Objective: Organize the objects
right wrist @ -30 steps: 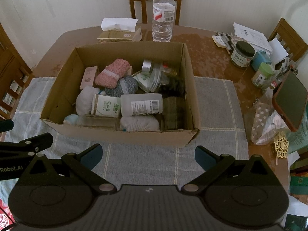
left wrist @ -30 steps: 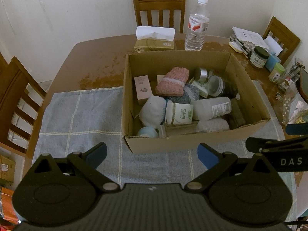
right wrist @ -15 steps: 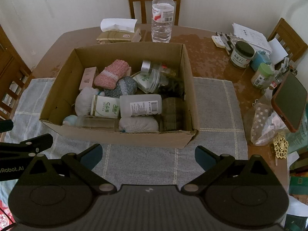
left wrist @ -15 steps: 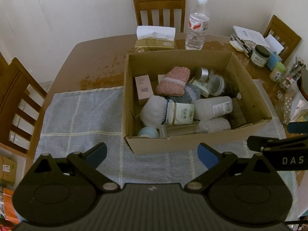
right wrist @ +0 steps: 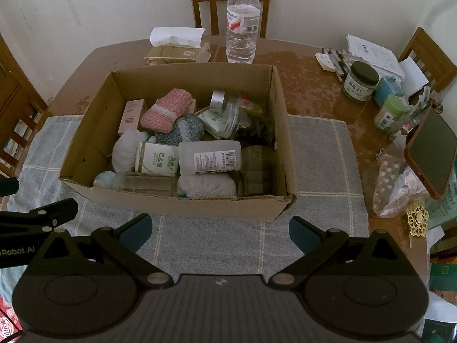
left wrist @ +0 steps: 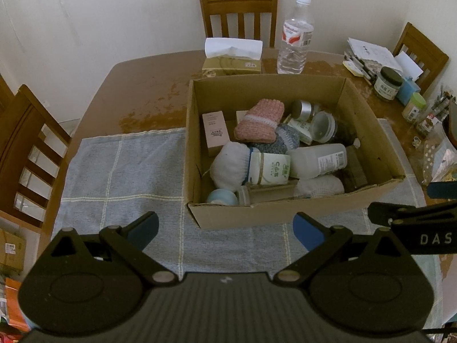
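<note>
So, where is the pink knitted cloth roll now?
In both views, the pink knitted cloth roll lies inside the open cardboard box, toward its back, between the pink carton and the silver-lidded jar.

From my rig I count one cardboard box [right wrist: 182,200], one water bottle [right wrist: 242,25], one tissue box [right wrist: 174,53], three wooden chairs [left wrist: 238,11] in the left view, one phone [right wrist: 431,154], and two knitted rolls [right wrist: 167,110] inside

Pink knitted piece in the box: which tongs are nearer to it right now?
Roughly level, left slightly nearer. The pink knitted piece lies toward the box's far left. Left tongs and right tongs both hover open, short of the box's near wall.
</note>
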### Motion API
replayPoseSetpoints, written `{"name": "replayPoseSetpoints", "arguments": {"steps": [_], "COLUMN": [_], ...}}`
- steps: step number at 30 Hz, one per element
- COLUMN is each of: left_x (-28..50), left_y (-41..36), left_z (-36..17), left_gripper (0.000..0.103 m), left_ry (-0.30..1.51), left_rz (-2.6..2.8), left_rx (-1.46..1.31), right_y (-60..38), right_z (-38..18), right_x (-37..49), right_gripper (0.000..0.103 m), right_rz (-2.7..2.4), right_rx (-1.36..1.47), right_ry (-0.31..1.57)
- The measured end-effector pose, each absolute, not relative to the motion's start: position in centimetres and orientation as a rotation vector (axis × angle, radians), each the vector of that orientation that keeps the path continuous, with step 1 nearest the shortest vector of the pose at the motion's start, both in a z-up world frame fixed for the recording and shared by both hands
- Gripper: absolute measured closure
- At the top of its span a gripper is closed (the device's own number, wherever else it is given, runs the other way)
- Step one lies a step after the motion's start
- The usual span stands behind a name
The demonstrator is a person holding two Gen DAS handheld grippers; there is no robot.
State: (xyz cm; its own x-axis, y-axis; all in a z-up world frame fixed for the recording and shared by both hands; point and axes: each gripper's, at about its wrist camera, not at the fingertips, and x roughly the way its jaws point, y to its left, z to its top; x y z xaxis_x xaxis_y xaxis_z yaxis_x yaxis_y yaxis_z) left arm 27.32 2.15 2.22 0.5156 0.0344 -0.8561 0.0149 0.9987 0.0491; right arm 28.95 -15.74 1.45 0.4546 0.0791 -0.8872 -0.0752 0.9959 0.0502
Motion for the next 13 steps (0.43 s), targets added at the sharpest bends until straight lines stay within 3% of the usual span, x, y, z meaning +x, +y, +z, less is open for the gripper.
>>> {"name": "replayPoseSetpoints", "arguments": {"steps": [13], "left_x": [27.44], "left_y": [1.89], "left_z": [2.38], "left_gripper": [0.003], "left_ry": [1.025], "left_rz": [0.002], "left_rx": [0.055], "right_y": [-15.82], "right_z": [1.47], "right_x": [29.01], "right_gripper": [0.000], "right_rz": [0.097], "right_rx": [0.006], "right_ry": [1.095]}}
